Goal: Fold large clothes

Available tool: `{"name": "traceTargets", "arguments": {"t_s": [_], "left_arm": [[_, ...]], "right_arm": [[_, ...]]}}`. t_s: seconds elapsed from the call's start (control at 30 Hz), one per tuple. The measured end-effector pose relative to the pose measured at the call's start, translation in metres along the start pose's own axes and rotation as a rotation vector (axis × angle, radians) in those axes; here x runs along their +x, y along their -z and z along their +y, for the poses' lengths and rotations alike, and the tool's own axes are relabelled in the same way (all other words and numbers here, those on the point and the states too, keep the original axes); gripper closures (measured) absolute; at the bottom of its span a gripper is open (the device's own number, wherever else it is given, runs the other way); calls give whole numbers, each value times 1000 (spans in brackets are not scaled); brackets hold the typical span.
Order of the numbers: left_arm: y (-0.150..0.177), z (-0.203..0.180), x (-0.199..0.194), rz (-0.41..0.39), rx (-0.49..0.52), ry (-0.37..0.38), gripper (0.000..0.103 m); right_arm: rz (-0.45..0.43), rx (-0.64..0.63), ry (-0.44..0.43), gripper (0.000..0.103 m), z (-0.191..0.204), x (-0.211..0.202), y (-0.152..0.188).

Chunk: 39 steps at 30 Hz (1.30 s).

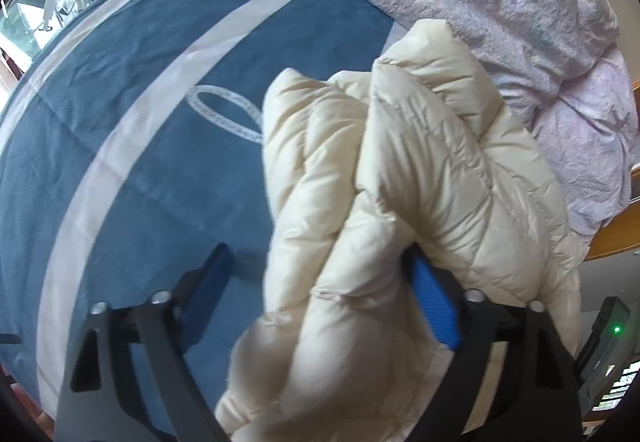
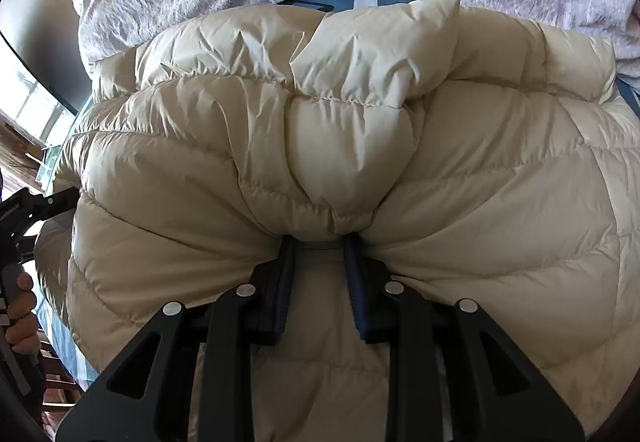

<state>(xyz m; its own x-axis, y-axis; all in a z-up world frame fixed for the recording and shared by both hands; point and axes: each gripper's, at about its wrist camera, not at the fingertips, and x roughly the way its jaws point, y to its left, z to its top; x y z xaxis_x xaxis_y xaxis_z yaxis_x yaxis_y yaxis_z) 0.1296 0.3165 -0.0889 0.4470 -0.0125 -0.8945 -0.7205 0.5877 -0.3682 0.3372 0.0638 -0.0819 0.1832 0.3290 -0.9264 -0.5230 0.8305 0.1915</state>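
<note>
Because the cream puffer jacket (image 2: pixel 320 145), heaped near the bed's (image 1: pixel 120 121) quilt-side edge, looks light, squashy and slick, the right gripper (image 2: pixel 320 242) rightly pinches a seam tight, while the left gripper (image 1: pixel 320 282) gapes wide around a loose sleeve fold, unpressed.

Rumpled quilt (image 1: pixel 500 1) blocks beyond; blue sheet (image 1: pixel 120 161) seemingly open.

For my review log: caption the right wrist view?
Right gripper pinches a cream puffer jacket over the bed.
</note>
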Motion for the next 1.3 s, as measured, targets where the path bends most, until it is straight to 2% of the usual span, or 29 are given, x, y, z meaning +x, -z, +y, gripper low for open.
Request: {"name": "traceTargets", "arguments": {"t_s": [0.07,0.2,0.3,0.47,0.83,1.03,1.3], "left_arm": [[0,-3,1,15,-6,49,51],[4,-17,-6,1,23,45,77],[5,-30,-20,-22,49,58,86],[8,-54,-49,-73,88,110,88],[27,-135,-104,-144,175,286,88],[42,-178,-108,-137,221,346,88],[65,-222,-91,-98,259,347,88]], "right_arm": [[0,-3,-2,76,-1,0,0],[-2,-10,-4,76,0,-1,2],[-1,-11,-10,76,0,-2,2],[-7,-13,-28,76,-1,-2,4],[-13,19,-109,76,-13,-5,7],[-10,46,-141,76,-24,-8,7],[-8,76,-183,76,-42,-20,5]]}}
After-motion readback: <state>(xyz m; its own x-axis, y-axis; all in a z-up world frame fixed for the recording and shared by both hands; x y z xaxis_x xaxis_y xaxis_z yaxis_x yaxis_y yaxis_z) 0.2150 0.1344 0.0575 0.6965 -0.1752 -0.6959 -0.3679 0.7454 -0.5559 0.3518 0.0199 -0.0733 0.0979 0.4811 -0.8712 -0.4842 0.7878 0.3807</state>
